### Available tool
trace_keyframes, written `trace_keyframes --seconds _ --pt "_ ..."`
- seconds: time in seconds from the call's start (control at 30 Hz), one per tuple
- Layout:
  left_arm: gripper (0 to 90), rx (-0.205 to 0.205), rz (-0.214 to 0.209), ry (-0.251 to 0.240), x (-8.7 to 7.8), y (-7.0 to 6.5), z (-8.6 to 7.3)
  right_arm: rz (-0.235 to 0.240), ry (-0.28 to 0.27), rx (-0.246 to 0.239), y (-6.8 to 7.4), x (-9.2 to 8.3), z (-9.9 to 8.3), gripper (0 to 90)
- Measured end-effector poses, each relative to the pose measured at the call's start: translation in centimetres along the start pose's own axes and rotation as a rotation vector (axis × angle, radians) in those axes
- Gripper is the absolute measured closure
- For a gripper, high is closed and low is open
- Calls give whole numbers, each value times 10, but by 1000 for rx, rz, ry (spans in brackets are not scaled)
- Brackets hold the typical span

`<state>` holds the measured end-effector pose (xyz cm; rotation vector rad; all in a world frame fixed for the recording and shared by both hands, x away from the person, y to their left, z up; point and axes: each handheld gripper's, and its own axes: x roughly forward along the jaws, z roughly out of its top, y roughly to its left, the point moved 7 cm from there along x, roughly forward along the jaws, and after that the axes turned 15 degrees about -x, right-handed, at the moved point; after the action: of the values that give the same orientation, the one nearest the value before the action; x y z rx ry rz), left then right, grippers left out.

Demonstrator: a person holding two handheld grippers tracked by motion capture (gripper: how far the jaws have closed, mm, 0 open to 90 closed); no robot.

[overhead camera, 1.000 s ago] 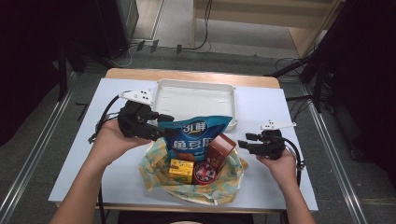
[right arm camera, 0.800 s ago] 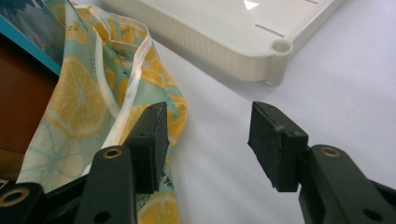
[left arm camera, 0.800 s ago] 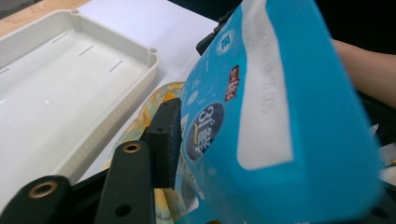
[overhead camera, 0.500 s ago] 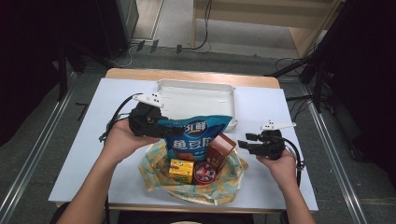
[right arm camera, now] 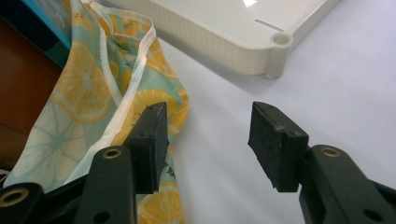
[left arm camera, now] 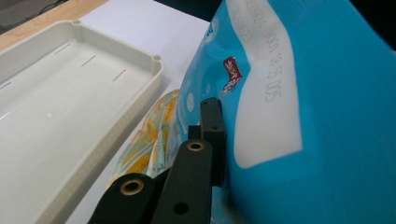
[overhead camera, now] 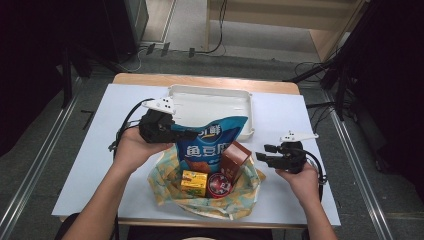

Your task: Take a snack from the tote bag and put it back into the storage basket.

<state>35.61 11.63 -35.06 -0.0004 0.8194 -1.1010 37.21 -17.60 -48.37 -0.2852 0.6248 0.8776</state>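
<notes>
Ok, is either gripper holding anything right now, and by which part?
The left gripper has just closed on the blue snack bag at its upper left edge. The right gripper is open, beside the lemon-print cloth, holding nothing.

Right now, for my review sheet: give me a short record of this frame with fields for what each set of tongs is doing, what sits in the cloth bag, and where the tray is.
left tongs: jaws have just been closing, now shut on the upper left edge of the blue snack bag
right tongs: open, nothing between the jaws, beside the cloth bag's right edge
cloth bag: lemon print, open on the table, holding the snack bag, a brown box, a yellow box and a round tin
tray: white, behind the cloth bag
</notes>
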Motion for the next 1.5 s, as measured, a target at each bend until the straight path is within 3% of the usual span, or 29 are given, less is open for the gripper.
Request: trace_keyframes --seconds 0.23,0.67,1.2,1.37,1.5 --pt "900 -2 15 -64 0 -2 8 -7 1 3 0 -3 -3 482" --pt "900 -19 -4 -99 -3 -10 23 -9 -2 10 0 -5 -4 480" --pt "900 18 12 -165 -34 -22 57 -8 -9 9 1 -4 -3 481" --pt "900 41 22 -184 -48 -24 62 -2 -11 7 1 -4 -3 480" --pt "900 32 31 -208 -60 -22 64 1 -11 4 2 -3 -3 481"
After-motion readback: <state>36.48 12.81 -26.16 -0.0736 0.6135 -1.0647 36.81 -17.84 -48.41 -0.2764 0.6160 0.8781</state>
